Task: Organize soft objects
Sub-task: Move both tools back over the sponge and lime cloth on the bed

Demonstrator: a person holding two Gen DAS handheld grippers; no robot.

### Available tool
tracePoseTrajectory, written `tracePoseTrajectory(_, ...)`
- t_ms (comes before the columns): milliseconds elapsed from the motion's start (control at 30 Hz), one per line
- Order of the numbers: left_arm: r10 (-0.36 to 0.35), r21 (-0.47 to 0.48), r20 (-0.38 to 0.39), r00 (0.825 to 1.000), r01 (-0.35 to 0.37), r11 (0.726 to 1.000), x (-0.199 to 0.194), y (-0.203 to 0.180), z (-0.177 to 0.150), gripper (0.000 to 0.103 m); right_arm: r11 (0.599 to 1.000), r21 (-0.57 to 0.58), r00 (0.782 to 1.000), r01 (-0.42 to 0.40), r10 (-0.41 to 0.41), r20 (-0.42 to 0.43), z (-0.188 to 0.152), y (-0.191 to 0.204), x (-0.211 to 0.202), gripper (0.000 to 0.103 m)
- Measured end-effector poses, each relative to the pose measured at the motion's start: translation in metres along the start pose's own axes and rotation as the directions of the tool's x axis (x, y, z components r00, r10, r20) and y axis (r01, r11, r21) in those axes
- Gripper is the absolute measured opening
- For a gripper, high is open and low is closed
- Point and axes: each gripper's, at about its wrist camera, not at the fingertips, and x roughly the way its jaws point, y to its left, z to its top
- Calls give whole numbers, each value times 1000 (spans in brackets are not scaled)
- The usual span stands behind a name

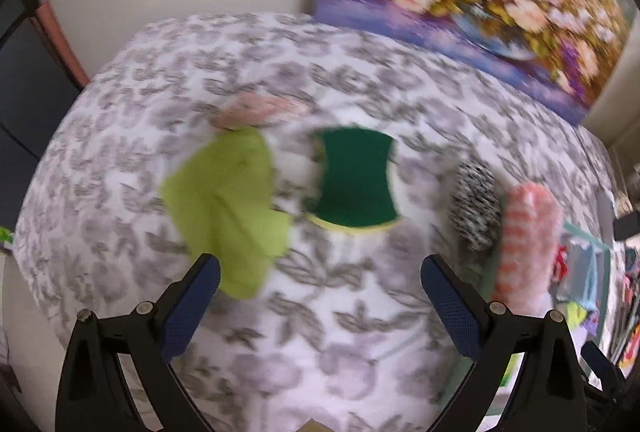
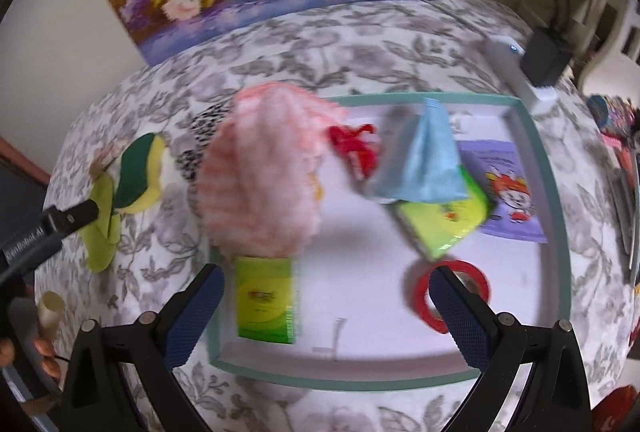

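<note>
Your left claw [image 1: 320,272] hangs wide open over the leaf-patterned surface [image 1: 344,332], gripping nothing. Ahead of it the soft things lie in a rough row: a lime-green cloth [image 1: 230,204] at the left, a dark green scouring sponge [image 1: 354,182] in the middle with a yellow edge on its near side, then a black-and-white speckled piece [image 1: 476,206] and, just beside it on the right, a pink-and-white striped fluffy piece [image 1: 528,236]. A pinkish item [image 1: 256,108] sits at the far end of the lime cloth (too blurred to name).

Your right claw [image 2: 326,284] is also spread open and empty, above the near part of a teal-rimmed tray [image 2: 558,216]. The striped fluffy piece [image 2: 264,172] overlaps the tray's far-left corner. Inside the tray lie a light blue cloth [image 2: 430,160], a red tangle [image 2: 354,146], two green packets [image 2: 266,300] [image 2: 444,220], a purple card [image 2: 508,192] and a red tape roll [image 2: 452,292].
</note>
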Motion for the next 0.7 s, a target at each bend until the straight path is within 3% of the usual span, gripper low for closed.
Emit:
tracePoseTrajectory(300,7,-135,-1,1000,-8,991,3,67,5,100,998,-37,998,-50,51,34,4,47,-1,103)
tracePoseTrajectory(500,19,-224,-6,1000,-20,974,14,105,4,100,989,-102,990,-104,112,80,7,92,-4,103)
tracePoseTrajectory(700,10,-299,-15,1000,-14,954,30,133,1,100,976,-173,986,-134,148,73,7,131,11,103)
